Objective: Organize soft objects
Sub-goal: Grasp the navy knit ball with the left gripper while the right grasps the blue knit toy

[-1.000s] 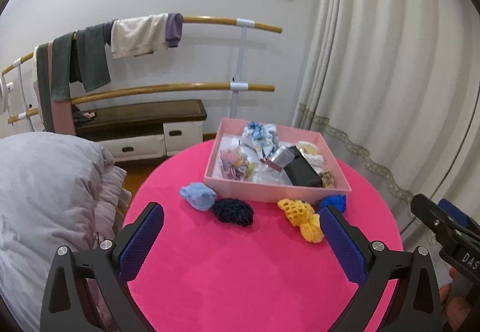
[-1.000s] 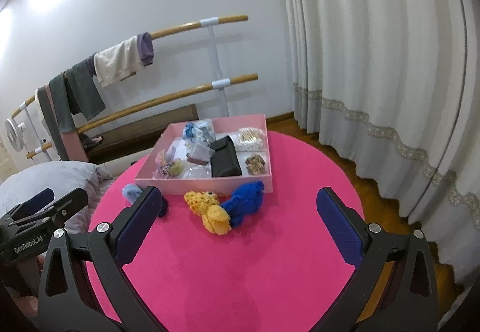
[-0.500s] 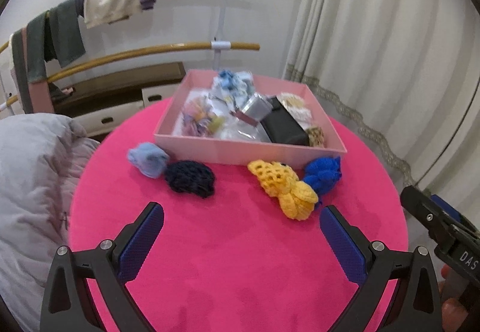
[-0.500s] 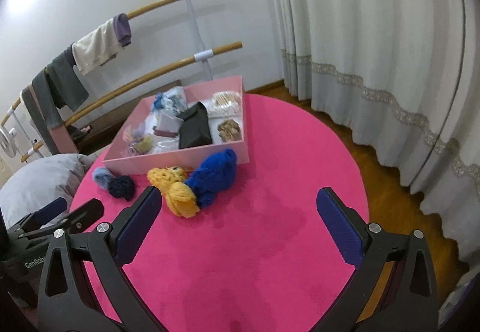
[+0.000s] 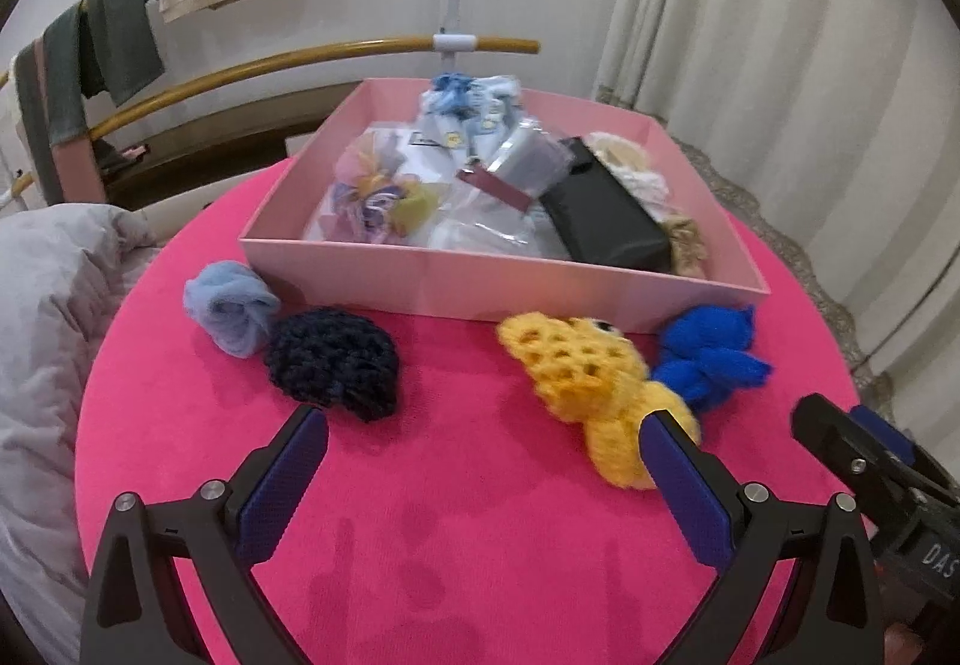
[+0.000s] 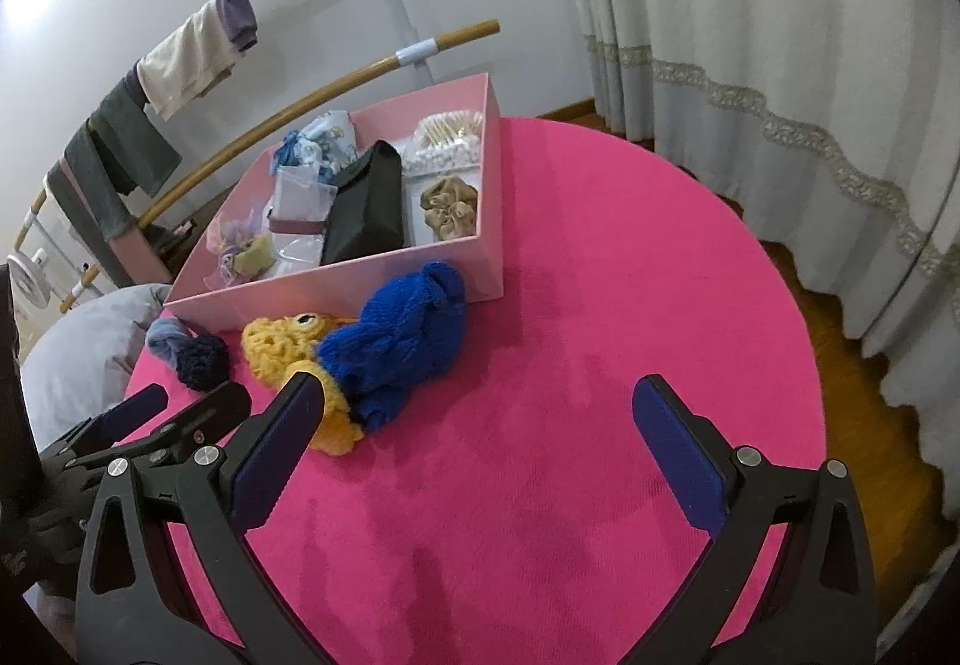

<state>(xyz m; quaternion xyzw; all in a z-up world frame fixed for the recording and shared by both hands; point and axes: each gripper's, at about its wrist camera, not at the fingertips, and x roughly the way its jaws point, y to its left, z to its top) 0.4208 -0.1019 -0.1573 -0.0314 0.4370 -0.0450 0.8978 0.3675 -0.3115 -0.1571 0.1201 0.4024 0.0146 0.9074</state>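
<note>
Two matching black hand-held grippers with blue pads

Left gripper [image 5: 480, 461] and right gripper [image 6: 474, 425] share black triangular-cutout frames, silver screws and textured blue finger pads [image 6: 681, 461]; white lettering marks each body.

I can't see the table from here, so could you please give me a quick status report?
Left gripper and right gripper open, empty. Yellow, blue, navy, light-blue knits on table by pink box. Nothing blocking.

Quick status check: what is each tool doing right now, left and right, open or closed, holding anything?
Left tool: open, empty, above the pink table.
Right tool: open, empty, its left finger next to the yellow knit toy.
</note>
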